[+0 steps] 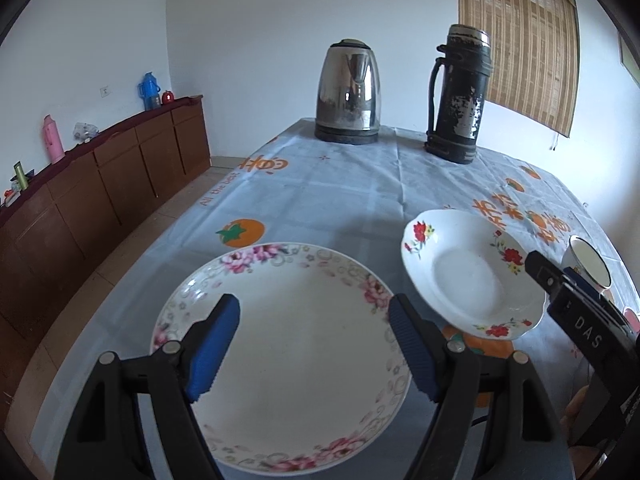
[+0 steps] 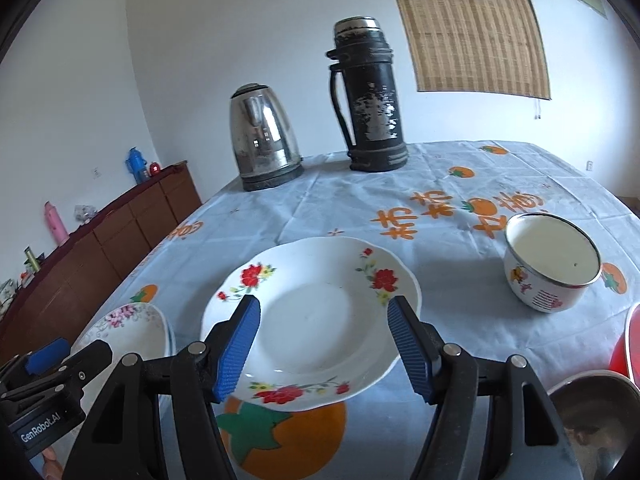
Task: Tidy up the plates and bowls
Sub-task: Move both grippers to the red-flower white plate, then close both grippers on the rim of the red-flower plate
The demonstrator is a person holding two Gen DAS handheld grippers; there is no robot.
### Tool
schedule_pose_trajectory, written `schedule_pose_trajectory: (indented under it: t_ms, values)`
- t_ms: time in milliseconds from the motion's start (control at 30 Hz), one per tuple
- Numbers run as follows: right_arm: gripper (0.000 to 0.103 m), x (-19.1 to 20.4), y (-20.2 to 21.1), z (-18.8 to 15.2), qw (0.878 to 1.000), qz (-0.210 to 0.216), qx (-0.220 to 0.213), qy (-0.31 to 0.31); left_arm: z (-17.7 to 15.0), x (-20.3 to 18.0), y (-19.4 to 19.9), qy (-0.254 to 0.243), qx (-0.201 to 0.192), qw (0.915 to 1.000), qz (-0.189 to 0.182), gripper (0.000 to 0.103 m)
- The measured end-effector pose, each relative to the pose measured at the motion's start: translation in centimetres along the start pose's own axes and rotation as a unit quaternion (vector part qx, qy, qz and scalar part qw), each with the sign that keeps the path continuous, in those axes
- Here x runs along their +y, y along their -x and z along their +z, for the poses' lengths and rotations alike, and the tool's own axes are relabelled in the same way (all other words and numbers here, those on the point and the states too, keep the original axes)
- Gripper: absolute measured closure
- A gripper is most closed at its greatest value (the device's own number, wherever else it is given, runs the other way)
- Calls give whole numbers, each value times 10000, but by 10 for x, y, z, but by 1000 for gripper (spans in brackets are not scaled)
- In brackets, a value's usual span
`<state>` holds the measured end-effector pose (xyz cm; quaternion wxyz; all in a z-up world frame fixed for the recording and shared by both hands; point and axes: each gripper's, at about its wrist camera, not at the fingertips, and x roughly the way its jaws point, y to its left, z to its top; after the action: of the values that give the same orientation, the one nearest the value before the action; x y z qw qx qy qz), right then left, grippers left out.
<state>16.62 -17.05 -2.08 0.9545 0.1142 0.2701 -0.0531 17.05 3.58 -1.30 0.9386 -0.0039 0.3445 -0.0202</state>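
Left gripper (image 1: 314,344): your jaws stand wide apart with nothing between them, hovering over the pink-flowered plate (image 1: 288,360).
Right gripper (image 2: 324,344): jaws likewise spread and holding nothing, poised above the red-flowered deep plate (image 2: 316,320).
Pink-flowered plate: it lies flat on the tablecloth (image 1: 320,200) near the table's near-left edge, just beside the deep plate; whether the two rims touch is hard to tell.
Red-flowered deep plate: it sits towards the middle of the near edge, partly covering an orange fruit print, with a scalloped rim and a sunken centre.
Enamel bowl (image 2: 552,260): it stands upright towards the right edge of the table, well apart from the plates (a metal bowl (image 2: 592,412) and something red (image 2: 628,344) peek in at the near-right corner).
Far edge: an electric kettle (image 2: 264,136) and a worn black flask (image 2: 368,96) stand there, clear of your work.
Handling: both plates look like glazed ceramic, so expect them stiff, fairly heavy, slick against the pads and quick to chip if knocked together.
Where to hold: take a plate by its rim, one finger over and one under the lip; the deep plate's raised edge probably gives you the easier bite.
Risk: a rim pinch on slippery glaze may let the plate tip, so keep it level and set it down softly.
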Motion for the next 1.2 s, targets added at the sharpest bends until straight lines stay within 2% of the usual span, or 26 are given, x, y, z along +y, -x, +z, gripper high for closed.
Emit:
schedule_pose_trajectory:
  t_ms: [200,300,467,600,700,833,933,1033,1133,1200]
  values:
    - [35,-26,0,3,9975,-583,-16,-390,10,-15,-15,19,113,9994,-318,25]
    - [35,-36,0,1,9955,-647,21,-696,21,-24,-23,-19,128,9990,-427,25]
    - [34,-21,3,-1,9951,-628,-9,-770,46,-44,-49,16,297,9984,-487,25]
    - [33,-20,-7,9,9927,-906,-17,-792,61,-58,-69,-1,433,9978,-509,27]
    - [33,-28,-18,18,9910,-901,-9,-985,70,-66,-80,-90,479,9976,-496,27]
    - [33,-21,-32,26,9923,-935,43,-811,83,-68,-89,-42,473,9983,-336,27]
    - [33,-25,-44,27,9918,-822,299,-936,88,-67,-99,95,629,9973,-354,27]
    - [35,-27,-53,25,9913,-771,577,-897,85,-70,-110,-77,791,9965,-251,27]
    - [35,-29,-53,25,9908,-788,625,-908,82,-69,-114,-15,916,9952,-329,28]
    - [36,-31,-54,24,9906,-803,666,-880,82,-71,-115,-10,919,9949,-417,32]
